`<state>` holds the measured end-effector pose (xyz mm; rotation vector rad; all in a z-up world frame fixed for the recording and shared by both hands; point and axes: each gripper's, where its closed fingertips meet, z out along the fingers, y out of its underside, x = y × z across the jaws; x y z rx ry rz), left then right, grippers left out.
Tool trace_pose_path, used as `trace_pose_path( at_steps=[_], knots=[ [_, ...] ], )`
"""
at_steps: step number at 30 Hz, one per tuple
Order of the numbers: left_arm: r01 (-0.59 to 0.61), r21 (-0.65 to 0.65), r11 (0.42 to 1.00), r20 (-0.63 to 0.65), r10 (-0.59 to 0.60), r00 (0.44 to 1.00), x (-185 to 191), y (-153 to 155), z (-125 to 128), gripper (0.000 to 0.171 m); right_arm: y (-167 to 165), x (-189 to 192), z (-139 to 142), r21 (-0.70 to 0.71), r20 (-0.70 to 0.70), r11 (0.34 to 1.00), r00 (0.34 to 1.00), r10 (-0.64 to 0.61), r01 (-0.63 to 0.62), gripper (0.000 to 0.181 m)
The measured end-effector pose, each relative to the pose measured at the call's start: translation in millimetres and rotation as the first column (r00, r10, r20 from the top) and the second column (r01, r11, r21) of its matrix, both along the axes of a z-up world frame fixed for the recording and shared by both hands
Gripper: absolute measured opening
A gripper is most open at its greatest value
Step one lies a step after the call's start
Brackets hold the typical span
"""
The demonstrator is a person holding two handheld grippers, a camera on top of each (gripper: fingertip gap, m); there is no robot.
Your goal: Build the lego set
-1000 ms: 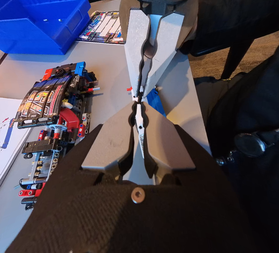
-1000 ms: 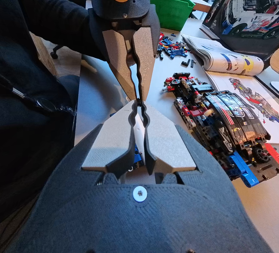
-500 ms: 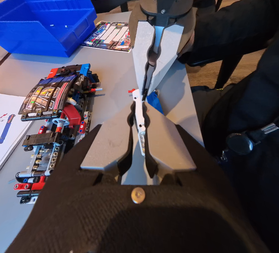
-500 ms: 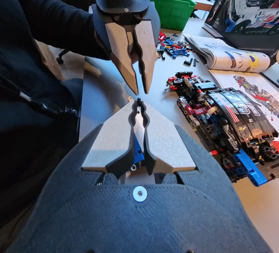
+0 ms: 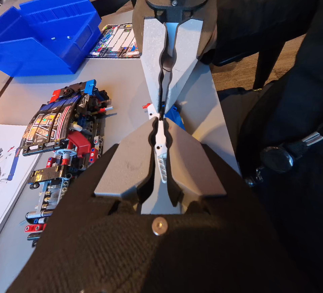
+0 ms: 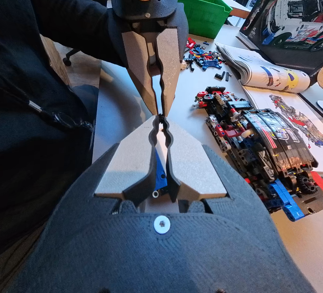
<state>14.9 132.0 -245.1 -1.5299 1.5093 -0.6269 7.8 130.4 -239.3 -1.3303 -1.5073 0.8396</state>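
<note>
A small black pin is pinched between two sets of tongs, tip to tip, above the table.

The left tongs [image 5: 159,120] are closed on a white beam [image 5: 161,146]; the right tongs [image 6: 161,121] are clamped on the black pin [image 6: 161,118] (barely visible). Pin and hole should be kept aligned, pressed straight. The tongs are held level, opposed; the car model [image 6: 262,144] is left beside them.

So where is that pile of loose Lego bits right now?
In the right wrist view, the loose pieces lie on the far part of the table, in front of the green bin and left of the folded instruction booklet.
</note>
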Motion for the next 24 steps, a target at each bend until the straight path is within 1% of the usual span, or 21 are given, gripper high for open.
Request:
trace_pose_path(
  at_steps=[7, 17, 24],
  knots=[
    [0.013, -0.026, 1.0, -0.009, -0.013, 1.0, 1, -3, -3, 0.002, -2, 1, -3, 0.044, 0.019, 0.999, 1.0, 0.014, -0.015, 0.002],
    [-0.053, 0.012, 0.999, -0.079, 0.054, 0.995, 2, 2, -8, 0.0, 1, 3, -6, 0.05, 0.029, 0.999, 1.0, 0.002, -0.004, 0.002],
    [-0.054, 0.001, 0.999, -0.109, 0.054, 0.993, 2, 2, -14, 0.0, 1, 3, -11, 0.062, 0.054, 0.998, 0.999, 0.002, -0.005, 0.002]
  ],
)
